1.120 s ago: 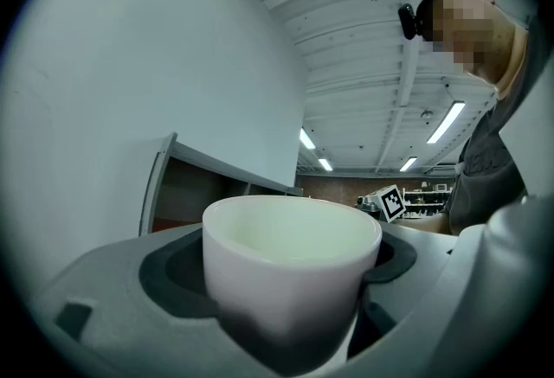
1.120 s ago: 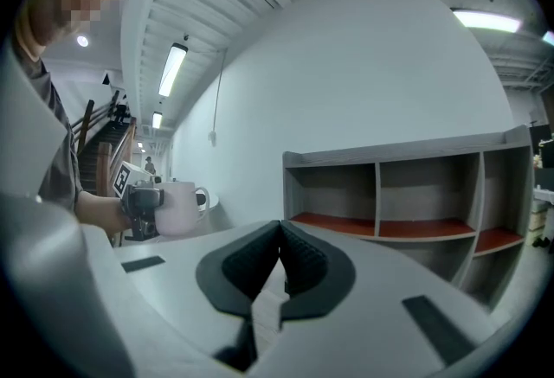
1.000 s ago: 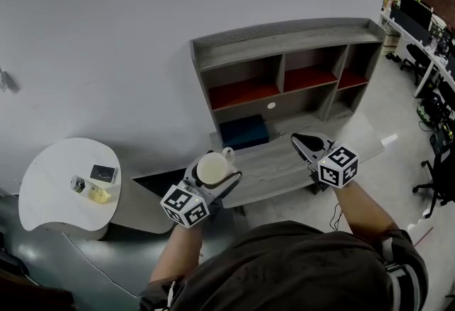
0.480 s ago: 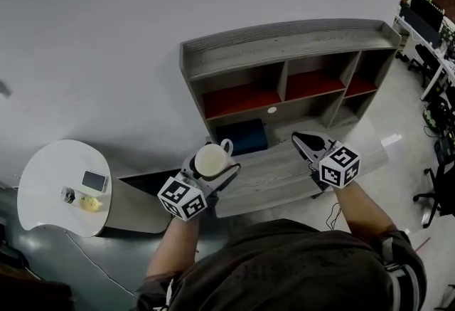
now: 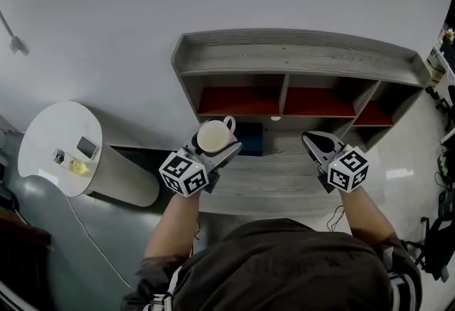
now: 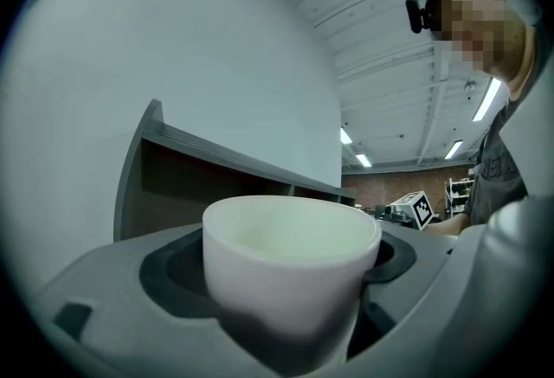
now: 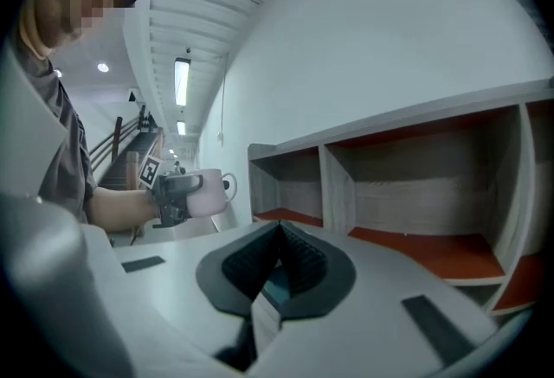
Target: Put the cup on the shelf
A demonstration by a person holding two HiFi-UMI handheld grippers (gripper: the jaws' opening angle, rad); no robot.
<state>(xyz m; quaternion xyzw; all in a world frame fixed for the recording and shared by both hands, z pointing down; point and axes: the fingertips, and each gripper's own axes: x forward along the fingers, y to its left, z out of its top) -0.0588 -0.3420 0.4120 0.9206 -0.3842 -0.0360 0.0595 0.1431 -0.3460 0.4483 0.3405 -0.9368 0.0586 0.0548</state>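
Note:
A white cup (image 5: 213, 136) with a handle sits upright in my left gripper (image 5: 215, 144), which is shut on it, in front of the grey shelf unit (image 5: 298, 53). In the left gripper view the cup (image 6: 290, 268) fills the space between the jaws, with the shelf (image 6: 216, 173) behind it. My right gripper (image 5: 316, 143) is shut with nothing in it, over the low grey board below the shelf. In the right gripper view my right gripper (image 7: 275, 259) has its jaws closed together; the cup (image 7: 206, 191) shows at the left, beside the shelf's red-floored compartments (image 7: 415, 246).
A dark blue box (image 5: 250, 137) stands in the shelf's lower opening. A round white side table (image 5: 50, 139) with a phone and small items is at the left. The white wall is behind the shelf.
The view has shifted toward the shelf, which now lies straight ahead. My left gripper has carried the cup up and closer to the shelf's left compartment. The right gripper has kept its place.

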